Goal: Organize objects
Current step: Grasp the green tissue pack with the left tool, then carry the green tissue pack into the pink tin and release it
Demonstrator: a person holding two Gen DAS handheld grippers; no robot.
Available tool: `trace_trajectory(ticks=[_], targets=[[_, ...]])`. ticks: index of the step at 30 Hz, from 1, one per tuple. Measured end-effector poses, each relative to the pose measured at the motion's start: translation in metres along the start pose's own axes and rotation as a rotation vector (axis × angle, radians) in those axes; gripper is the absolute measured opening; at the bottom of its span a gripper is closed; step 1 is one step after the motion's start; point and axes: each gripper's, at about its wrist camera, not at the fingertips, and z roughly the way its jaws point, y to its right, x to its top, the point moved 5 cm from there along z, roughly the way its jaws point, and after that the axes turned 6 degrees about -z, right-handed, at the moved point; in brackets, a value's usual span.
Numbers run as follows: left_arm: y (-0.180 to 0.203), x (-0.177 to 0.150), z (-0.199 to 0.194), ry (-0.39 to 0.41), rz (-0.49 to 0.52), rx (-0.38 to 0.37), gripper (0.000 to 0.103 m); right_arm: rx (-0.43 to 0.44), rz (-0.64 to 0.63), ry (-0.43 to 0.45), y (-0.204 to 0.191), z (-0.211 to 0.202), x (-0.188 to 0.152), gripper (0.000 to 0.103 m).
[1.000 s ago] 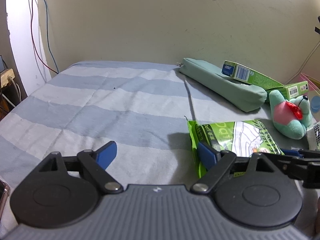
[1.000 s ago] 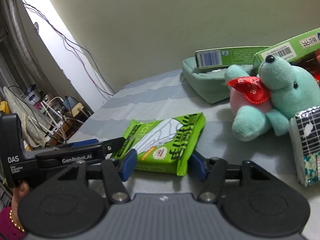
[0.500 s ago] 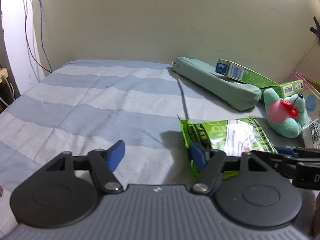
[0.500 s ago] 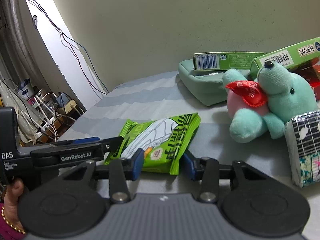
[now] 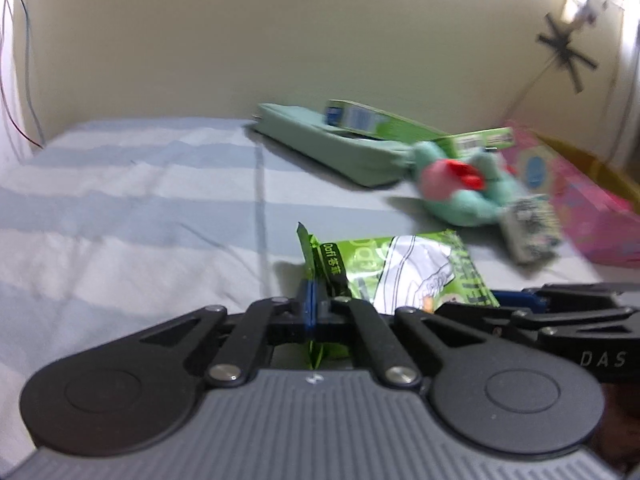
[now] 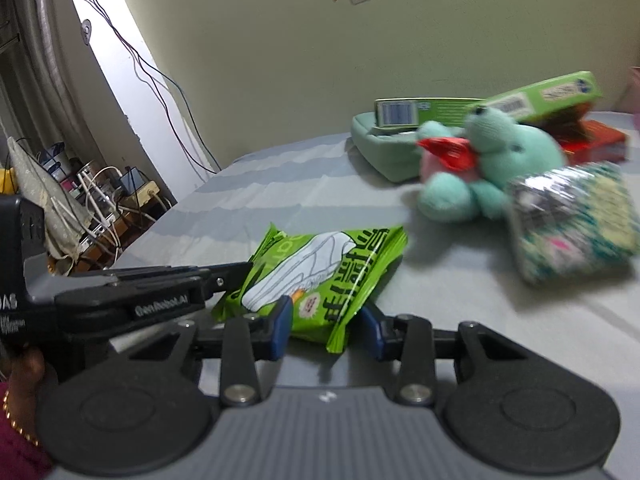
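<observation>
A green snack packet printed with a white shoe lies on the striped bed sheet. My left gripper is shut on the packet's upright left edge seam, blue pads pressed together on it. In the right wrist view the same packet has its near corner between the pads of my right gripper. Those jaws are closing; the left pad touches the packet, while a small gap shows at the right pad. The left gripper reaches in from the left.
Behind the packet lie a teal plush toy, a mint pouch, green boxes, a patterned packet and a pink box. Cables and clutter sit beyond the bed's left edge. The wall stands close behind.
My left jaws went from wide open to shut on the packet's left edge. The right jaws narrowed around its near corner. Both grippers shifted, and the pictures are blurred.
</observation>
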Motion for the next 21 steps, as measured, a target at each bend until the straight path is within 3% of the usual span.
trace_trajectory(ticks=[3,7,11,14,18,21], targets=[[0.022,-0.012,-0.007,-0.036,-0.014,-0.081,0.0,-0.032,-0.006,0.0,0.01,-0.031,-0.016,0.035],[0.065,-0.021,-0.01,-0.078,0.057,-0.185,0.0,-0.088,0.02,0.011,0.033,-0.072,-0.036,0.035],[0.094,-0.014,0.003,-0.17,0.047,-0.315,0.001,-0.157,0.073,0.037,0.057,-0.103,-0.047,0.034],[0.108,-0.007,0.015,-0.262,-0.025,-0.391,0.017,-0.18,0.138,0.063,0.078,-0.12,-0.054,0.033],[0.132,-0.003,0.014,-0.291,-0.039,-0.457,0.049,-0.189,0.184,0.098,0.096,-0.138,-0.063,0.032],[0.162,-0.012,0.011,-0.283,0.056,-0.458,0.049,-0.172,0.205,0.116,0.101,-0.141,-0.068,0.031]])
